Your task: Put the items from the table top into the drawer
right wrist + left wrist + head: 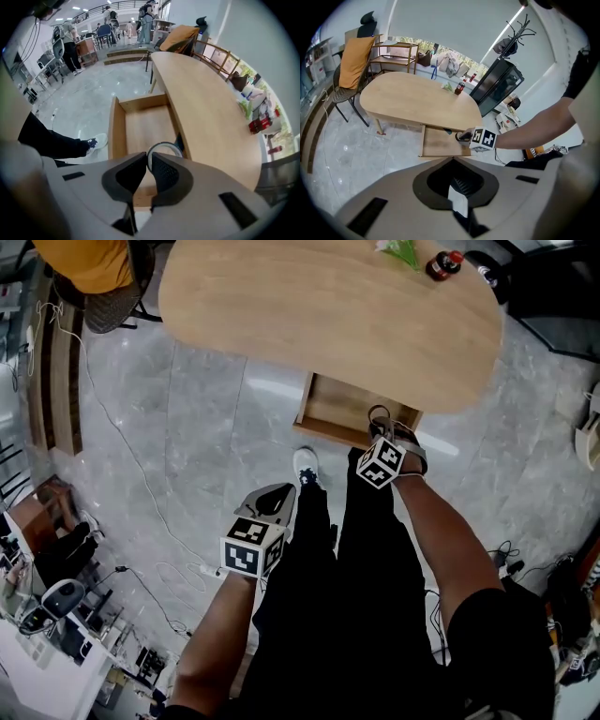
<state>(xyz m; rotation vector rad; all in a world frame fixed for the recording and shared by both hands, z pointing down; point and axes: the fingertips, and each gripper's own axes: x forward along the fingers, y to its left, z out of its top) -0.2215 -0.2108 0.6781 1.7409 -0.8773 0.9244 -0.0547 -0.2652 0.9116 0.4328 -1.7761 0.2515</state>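
Note:
An open wooden drawer (323, 413) hangs under the oval wooden table (309, 306). My right gripper (146, 158) points down over the drawer's right part, and its jaws are nearly together on the rim of a thin dark ring-shaped roll (165, 146). In the head view the roll (379, 414) shows just beyond that gripper (390, 432). My left gripper (278, 493) hangs low beside the person's leg, away from the table, shut and holding nothing. A dark bottle with a red cap (442, 264) and a green item (401, 251) stand at the table's far right end.
An orange-draped chair (354, 65) stands at the table's left end, with a shelf behind it. A black cabinet (497, 84) and a coat rack stand to the right. A small dark thing (180, 140) lies at the drawer's back under the tabletop. Cables run across the grey floor (187, 427).

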